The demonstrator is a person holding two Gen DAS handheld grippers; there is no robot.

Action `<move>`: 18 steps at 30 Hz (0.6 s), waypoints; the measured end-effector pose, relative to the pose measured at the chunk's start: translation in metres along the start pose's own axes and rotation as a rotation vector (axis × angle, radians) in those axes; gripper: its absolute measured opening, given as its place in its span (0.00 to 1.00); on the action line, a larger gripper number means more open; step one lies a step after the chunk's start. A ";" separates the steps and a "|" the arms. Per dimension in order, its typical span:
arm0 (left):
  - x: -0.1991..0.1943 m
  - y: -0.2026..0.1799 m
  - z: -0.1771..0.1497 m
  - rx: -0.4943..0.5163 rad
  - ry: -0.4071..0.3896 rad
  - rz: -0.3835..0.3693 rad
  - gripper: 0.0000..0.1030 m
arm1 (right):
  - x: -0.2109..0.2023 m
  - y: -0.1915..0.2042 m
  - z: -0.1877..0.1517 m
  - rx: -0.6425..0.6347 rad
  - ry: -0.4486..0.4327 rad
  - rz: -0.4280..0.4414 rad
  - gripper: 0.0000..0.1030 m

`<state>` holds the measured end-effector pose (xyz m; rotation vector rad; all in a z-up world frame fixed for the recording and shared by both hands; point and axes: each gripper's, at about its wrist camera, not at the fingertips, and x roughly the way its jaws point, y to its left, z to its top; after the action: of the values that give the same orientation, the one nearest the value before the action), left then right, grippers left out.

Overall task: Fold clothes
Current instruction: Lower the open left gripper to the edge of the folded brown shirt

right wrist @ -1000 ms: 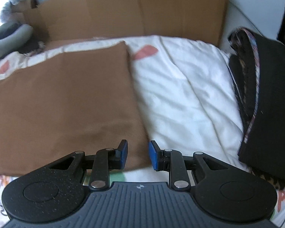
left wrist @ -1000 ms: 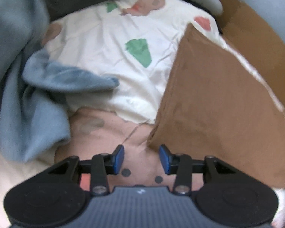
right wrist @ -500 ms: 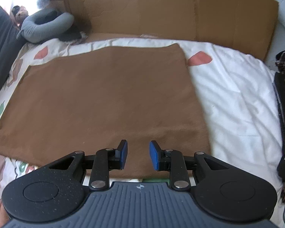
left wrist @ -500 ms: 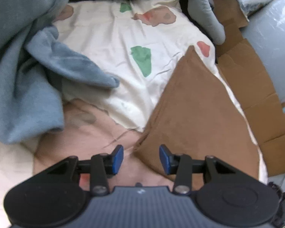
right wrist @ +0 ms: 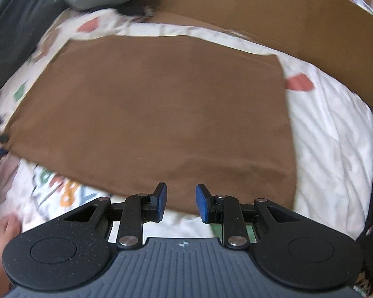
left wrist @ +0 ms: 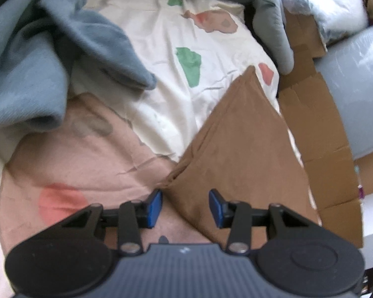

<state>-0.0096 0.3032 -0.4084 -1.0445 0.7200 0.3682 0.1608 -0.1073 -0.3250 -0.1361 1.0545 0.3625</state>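
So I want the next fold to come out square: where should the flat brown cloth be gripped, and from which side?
Probably at the two corners of its near edge. The flat brown cloth lies smooth on the patterned white bedsheet, with the left tongs open at its near-left corner and the right tongs open over that edge. Come in low from the near side, sliding one finger under the hem.
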 end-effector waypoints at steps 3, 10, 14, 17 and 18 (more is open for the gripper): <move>0.000 0.007 0.005 0.000 -0.028 -0.046 0.43 | -0.005 0.010 0.007 -0.039 0.017 0.029 0.32; -0.005 0.005 0.003 0.041 -0.043 -0.136 0.44 | -0.008 0.025 0.023 -0.062 0.033 0.074 0.32; -0.002 0.005 0.000 0.042 -0.032 -0.147 0.44 | -0.007 0.031 0.026 -0.051 0.034 0.088 0.32; 0.006 0.014 0.001 -0.016 -0.053 -0.151 0.42 | -0.002 0.033 0.027 -0.047 0.046 0.100 0.32; 0.008 0.016 0.001 -0.037 -0.059 -0.155 0.38 | 0.000 0.034 0.028 -0.044 0.047 0.104 0.32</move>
<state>-0.0127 0.3116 -0.4245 -1.1124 0.5769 0.2780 0.1719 -0.0676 -0.3087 -0.1298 1.1034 0.4791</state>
